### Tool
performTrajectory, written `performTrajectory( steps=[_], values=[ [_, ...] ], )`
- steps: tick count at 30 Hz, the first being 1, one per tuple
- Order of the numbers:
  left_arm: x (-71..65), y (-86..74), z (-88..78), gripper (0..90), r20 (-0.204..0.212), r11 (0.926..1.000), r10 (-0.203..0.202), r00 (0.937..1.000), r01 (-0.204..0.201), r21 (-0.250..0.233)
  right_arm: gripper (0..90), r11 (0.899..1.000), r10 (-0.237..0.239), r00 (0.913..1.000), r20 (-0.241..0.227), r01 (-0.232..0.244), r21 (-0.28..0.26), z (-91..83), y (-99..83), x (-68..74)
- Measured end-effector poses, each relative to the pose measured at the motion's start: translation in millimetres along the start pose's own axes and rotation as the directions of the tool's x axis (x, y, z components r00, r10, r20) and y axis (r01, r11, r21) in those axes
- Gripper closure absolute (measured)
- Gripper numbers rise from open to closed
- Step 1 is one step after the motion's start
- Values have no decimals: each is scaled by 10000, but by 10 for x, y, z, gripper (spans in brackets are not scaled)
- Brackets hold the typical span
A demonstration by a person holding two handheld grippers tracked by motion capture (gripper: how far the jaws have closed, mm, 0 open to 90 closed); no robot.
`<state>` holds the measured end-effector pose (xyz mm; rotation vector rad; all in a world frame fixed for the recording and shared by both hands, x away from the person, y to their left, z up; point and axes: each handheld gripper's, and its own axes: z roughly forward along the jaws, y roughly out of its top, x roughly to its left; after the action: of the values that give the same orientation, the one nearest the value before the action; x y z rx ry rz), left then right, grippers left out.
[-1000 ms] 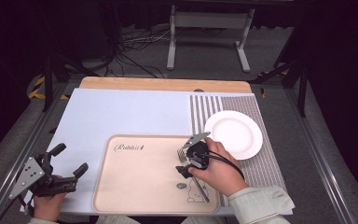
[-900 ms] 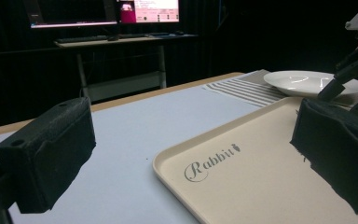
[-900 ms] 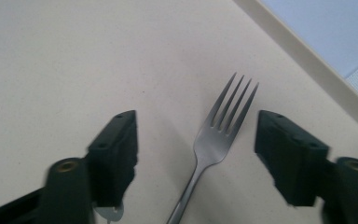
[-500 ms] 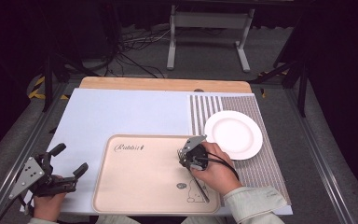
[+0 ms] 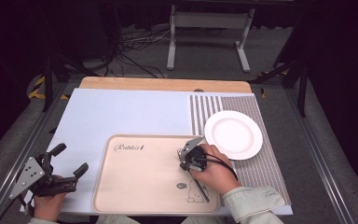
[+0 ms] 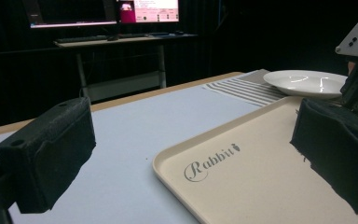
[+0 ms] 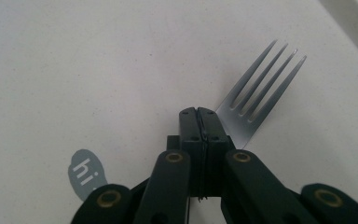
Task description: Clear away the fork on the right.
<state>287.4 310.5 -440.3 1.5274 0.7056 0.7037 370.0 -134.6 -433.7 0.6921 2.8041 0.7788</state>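
Note:
A steel fork point(image 7: 261, 88) lies on the beige tray point(image 5: 121, 186), tines pointing away from me. Its handle point(image 5: 201, 192) runs back under my right hand. My right gripper point(image 5: 184, 156) points down at the fork's neck. In the right gripper view its jaws point(image 7: 199, 114) are pressed together, shut on the fork, with the fork head coming out beside their tips. My left gripper point(image 5: 70, 159) rests at the table's near left corner, open and holding nothing. Its pads point(image 6: 46, 158) stand wide apart.
A white plate point(image 5: 233, 134) sits on a striped mat point(image 5: 200, 112) to the right of the tray. The tray carries "Rabbit" lettering point(image 6: 209, 161) and a small rabbit drawing point(image 5: 193, 193). A pale blue cover point(image 5: 121, 112) spreads over the table. Stands and cables lie beyond the far edge.
The right gripper's jaws were open over the fork a second ago and are now shut at its neck. The right hand shifted slightly. The left gripper stayed still.

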Motion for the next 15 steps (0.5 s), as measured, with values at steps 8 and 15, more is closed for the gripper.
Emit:
performTrajectory(
  steps=[8,15],
  values=[
    [3,0,-3,2,-7,10000,7,10000,-7,-6,900,9998,209,9994,290,-210,39,-35,-47,-82],
    [-2,1,3,2,15,10000,14,10000,-14,-1,900,9987,506,9976,471,-505,-19,-71,-107,-154]
  ],
)
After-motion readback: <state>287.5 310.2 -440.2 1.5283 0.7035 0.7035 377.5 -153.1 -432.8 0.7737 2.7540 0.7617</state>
